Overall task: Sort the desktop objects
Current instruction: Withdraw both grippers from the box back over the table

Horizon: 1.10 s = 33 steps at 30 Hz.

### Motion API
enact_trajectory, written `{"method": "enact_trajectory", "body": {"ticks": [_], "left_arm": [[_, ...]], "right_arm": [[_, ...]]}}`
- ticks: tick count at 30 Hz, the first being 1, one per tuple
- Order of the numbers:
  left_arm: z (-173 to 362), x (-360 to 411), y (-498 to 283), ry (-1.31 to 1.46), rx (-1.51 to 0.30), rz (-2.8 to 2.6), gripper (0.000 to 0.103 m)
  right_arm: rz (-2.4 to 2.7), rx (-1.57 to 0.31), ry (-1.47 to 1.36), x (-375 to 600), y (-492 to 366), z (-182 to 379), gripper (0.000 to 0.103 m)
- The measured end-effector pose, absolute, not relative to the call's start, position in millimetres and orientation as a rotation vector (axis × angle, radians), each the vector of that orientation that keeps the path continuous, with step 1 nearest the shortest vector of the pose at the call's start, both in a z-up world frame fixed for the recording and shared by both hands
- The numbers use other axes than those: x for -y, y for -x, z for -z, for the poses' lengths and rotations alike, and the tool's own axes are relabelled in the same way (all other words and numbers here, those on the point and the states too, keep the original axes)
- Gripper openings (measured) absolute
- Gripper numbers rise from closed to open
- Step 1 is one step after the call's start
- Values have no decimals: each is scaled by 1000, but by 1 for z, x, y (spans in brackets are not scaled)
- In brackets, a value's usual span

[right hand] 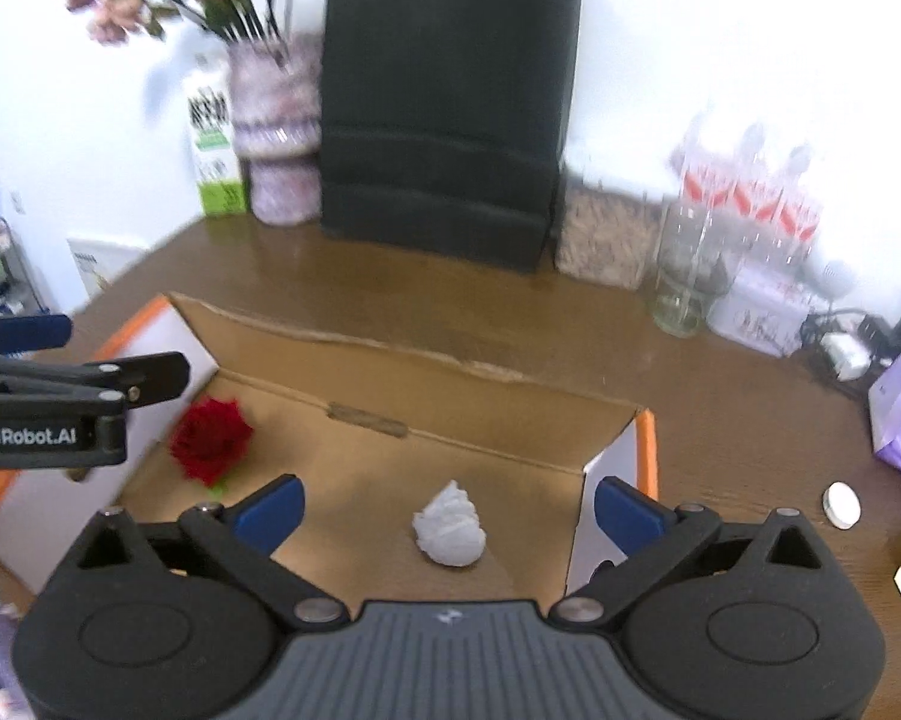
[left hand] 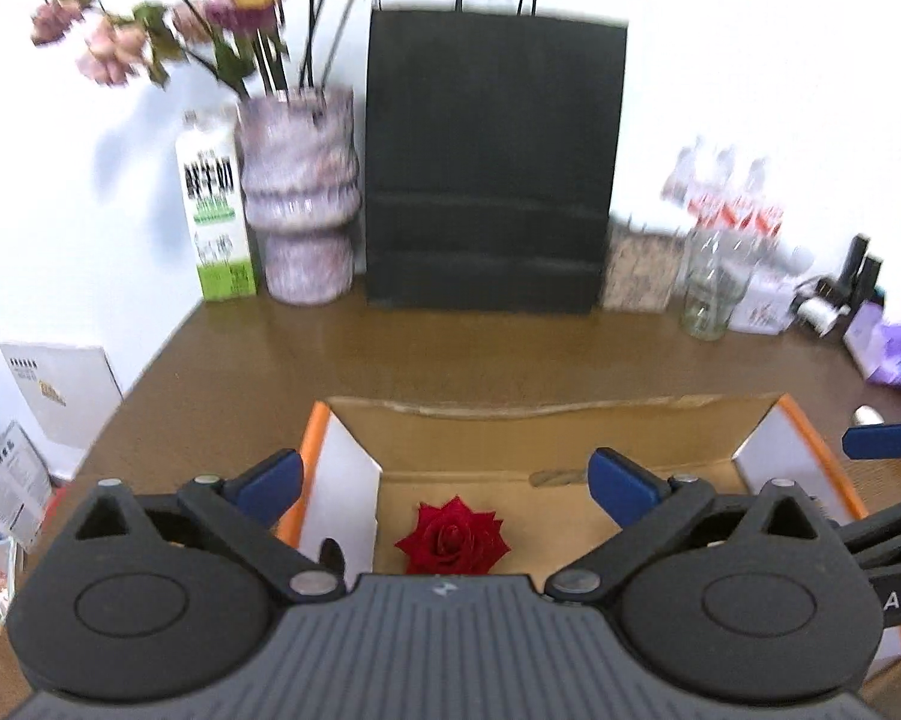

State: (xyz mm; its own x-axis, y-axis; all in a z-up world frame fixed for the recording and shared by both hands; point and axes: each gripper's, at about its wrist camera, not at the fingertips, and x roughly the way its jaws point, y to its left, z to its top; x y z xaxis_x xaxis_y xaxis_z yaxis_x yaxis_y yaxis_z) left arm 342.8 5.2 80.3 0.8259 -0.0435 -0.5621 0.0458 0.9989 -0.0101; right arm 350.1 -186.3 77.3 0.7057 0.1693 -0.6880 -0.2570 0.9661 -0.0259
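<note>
An open cardboard box point(right hand: 402, 396) with orange-edged flaps sits on the brown desk point(right hand: 390, 276) and holds two things well apart: a red rose head point(right hand: 210, 438) at its left end and a crumpled white paper ball point(right hand: 450, 531) nearer the right end. The left gripper point(left hand: 444, 483) hangs over the rose and the right gripper point(right hand: 447, 507) over the ball, each with jaws spread wide and nothing between the pads. Against the wall stand a black paper bag point(left hand: 492, 162) (contents hidden), a mottled vase point(left hand: 300, 198) of pink flowers, a milk carton point(left hand: 216, 210) and an empty glass jar point(right hand: 684, 282).
</note>
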Motion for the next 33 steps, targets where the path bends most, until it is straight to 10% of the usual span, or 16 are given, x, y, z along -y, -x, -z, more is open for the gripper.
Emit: {"method": "enact_trajectory", "body": {"ticks": [13,33], "left_arm": [[-118,-30,-200,12,-322,104,103],[-18,-73,-48,84,-352,-7,103]], "right_arm": [[-334,-411,113,189,-189,-129,103],[-289,-414,31,213,-22,-30,103]]}}
